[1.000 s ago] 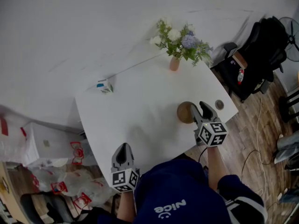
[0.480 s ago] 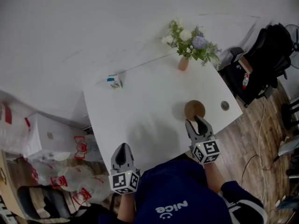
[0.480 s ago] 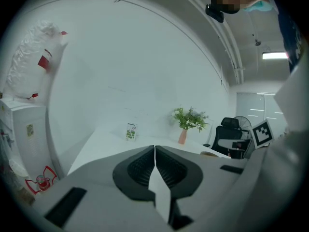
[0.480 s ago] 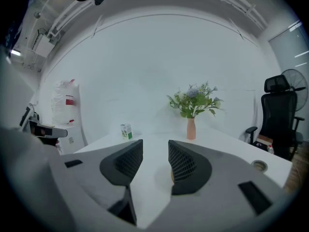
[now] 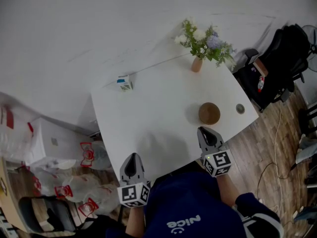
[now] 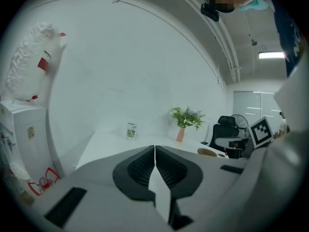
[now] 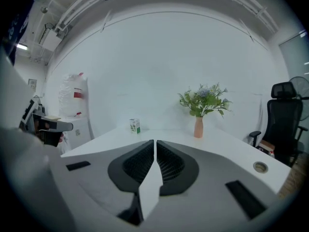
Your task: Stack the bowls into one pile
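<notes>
A brown bowl pile [image 5: 209, 113] stands on the white table [image 5: 148, 118], right of the middle; from the left gripper view its rim [image 6: 208, 152] shows low at the right. My right gripper [image 5: 205, 131] is just in front of the pile, apart from it; its jaws are closing and look met, with nothing between them [image 7: 155, 142]. My left gripper [image 5: 132, 158] hangs at the table's front edge, jaws together and empty [image 6: 154, 149]. In the right gripper view the pile is out of sight.
A vase of flowers [image 5: 197, 63] stands at the table's far right and a small carton [image 5: 124, 83] at the far left. A round cable hole [image 5: 240, 108] lies near the right edge. An office chair [image 5: 277, 63] and plastic bags [image 5: 74, 182] flank the table.
My right gripper has drawn back from the bowl pile towards the front edge, and its jaws have gone from wide open to together. The left gripper has pulled back a little.
</notes>
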`<state>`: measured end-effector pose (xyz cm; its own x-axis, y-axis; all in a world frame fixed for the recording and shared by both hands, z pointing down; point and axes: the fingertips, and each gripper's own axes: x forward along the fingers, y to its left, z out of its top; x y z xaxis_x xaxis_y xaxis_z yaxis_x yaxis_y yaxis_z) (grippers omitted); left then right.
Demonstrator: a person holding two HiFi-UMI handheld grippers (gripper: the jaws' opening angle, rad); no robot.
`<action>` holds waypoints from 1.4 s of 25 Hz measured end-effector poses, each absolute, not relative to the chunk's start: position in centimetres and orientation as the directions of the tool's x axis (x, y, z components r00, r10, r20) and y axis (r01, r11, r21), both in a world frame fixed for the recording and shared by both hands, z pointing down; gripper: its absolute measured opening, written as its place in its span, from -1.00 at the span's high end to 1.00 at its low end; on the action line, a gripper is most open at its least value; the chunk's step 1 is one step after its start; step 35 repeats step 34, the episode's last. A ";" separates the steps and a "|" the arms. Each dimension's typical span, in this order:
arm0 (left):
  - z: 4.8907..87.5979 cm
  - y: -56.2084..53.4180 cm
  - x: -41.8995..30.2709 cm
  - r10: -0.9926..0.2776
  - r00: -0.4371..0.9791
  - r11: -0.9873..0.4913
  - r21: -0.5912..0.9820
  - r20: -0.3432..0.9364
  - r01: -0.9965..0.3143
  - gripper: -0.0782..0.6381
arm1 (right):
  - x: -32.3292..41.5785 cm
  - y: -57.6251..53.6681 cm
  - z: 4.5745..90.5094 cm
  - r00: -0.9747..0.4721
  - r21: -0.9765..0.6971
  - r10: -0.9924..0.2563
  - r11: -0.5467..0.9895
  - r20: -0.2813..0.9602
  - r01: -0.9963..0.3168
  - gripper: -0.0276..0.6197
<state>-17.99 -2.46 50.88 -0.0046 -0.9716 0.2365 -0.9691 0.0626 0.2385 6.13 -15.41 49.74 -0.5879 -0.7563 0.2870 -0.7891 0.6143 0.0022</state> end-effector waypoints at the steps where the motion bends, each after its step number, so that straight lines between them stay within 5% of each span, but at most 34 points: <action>1: 50.9 -2.3 -18.0 -0.971 -0.001 0.059 0.240 0.238 -0.969 0.72 | 5.8 -15.1 49.9 -0.592 0.010 -0.749 0.623 0.298 -0.782 0.81; 35: 51.9 -1.8 -15.3 -0.960 0.061 0.003 0.231 0.272 -0.973 0.72 | 7.3 -14.0 50.8 -0.570 0.026 -0.745 0.615 0.346 -0.788 0.85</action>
